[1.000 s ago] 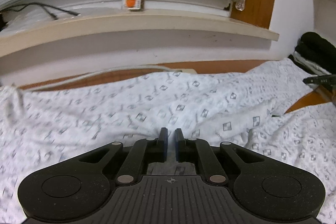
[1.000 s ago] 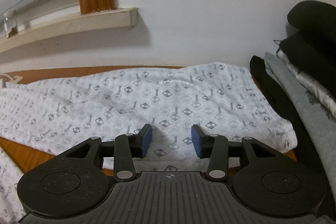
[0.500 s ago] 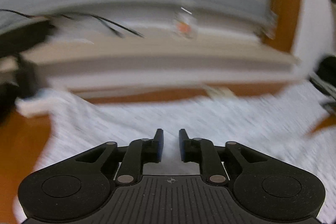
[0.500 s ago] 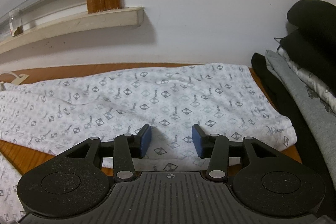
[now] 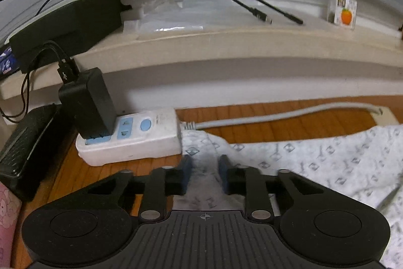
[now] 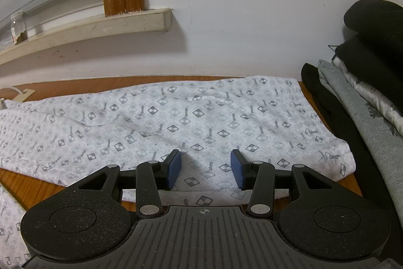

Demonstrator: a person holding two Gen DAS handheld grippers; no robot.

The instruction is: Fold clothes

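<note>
A white garment with a grey diamond print lies spread on the wooden table. Its left end reaches the power strip. My left gripper sits low over that end, and a strip of the cloth lies between its blue pads. The jaws are closing, with a gap still showing. In the right wrist view the same garment lies flat as far as a stack of clothes. My right gripper hovers open over its near edge, with the cloth beneath the pads and not pinched.
A white power strip with a black adapter sits just left of the garment, its grey cable running right. Cables and a small jar lie on the window sill. Folded dark and grey clothes are stacked at the right.
The left gripper has swept left along the garment to its end by the power strip, and its jaws now stand wider apart than a second ago. The right gripper has stayed put.
</note>
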